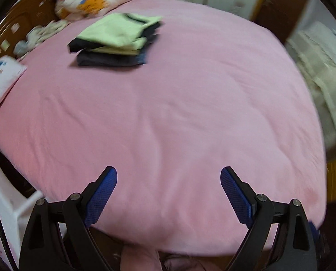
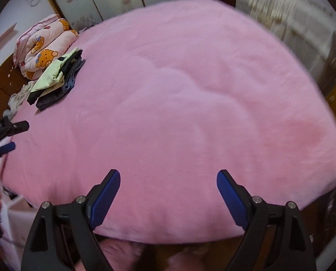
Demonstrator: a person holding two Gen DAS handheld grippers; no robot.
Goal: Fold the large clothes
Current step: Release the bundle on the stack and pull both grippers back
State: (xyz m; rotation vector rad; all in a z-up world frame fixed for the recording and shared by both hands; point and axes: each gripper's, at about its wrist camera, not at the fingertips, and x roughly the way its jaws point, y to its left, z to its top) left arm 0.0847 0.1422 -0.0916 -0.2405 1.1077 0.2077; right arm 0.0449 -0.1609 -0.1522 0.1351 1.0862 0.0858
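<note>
A stack (image 1: 117,41) of folded clothes sits at the far left of the pink bed (image 1: 168,113), beside a teddy-bear quilt (image 1: 89,2). That part looks done. The left gripper (image 1: 168,178) and right gripper (image 2: 168,179) are both wide and hold nothing. No unfolded clothes show, so I cannot tell what is left.

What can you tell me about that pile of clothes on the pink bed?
The pile of folded clothes sits on the pink bed sheet near the far left corner, close to the bear-print quilt. Pale green pieces lie on top, with black, dark grey and a bit of blue denim-looking cloth beneath. The stack looks soft, a little uneven, edges not lined up. Neither gripper touches it.
</note>
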